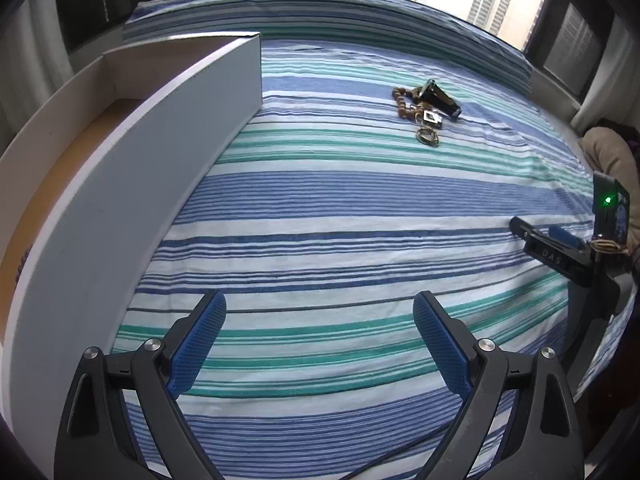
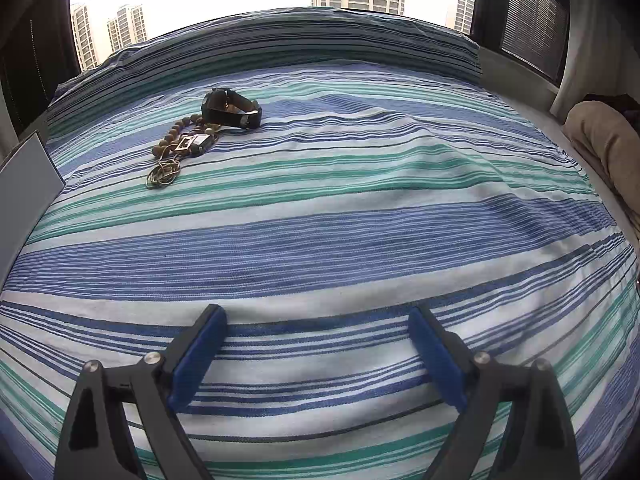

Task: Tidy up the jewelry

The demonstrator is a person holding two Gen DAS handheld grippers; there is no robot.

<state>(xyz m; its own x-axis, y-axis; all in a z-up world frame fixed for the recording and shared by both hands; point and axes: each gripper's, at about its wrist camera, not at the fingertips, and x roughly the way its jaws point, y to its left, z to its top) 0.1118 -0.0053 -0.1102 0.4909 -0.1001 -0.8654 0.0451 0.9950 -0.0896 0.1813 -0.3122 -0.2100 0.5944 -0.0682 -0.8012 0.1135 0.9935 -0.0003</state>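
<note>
The left hand-held gripper [image 1: 319, 312] hangs over a bed [image 1: 360, 208] covered in a blue, teal and white striped sheet. Its two blue-padded fingers [image 1: 200, 344] stand wide apart, with only striped cloth showing between them; it holds nothing and touches none of the jewelry.

The right hand-held gripper [image 2: 318, 326] is likewise spread wide over the same sheet, its blue pads [image 2: 436, 364] well separated and empty. From the left wrist view it appears at the right edge of the bed [image 1: 560, 248], with a green light glowing on its body.

The jewelry lies in one small cluster far up the bed, well apart from both grippers. A black watch [image 2: 232, 110] sits at the far end of the cluster, resting on its side. Just beside it, a string of brown wooden beads [image 2: 176, 130] curves toward the near side, and a small dark square-framed piece [image 2: 194, 144] lies against the beads. A loose tangle of thin gold-coloured chain or rings [image 2: 162, 176] lies nearest to the grippers.

To the left, a white open box [image 1: 120, 152] with a tan floor stands on the bed, its long wall close by the left gripper. A beige cushion [image 2: 604, 144] lies at the right edge.
</note>
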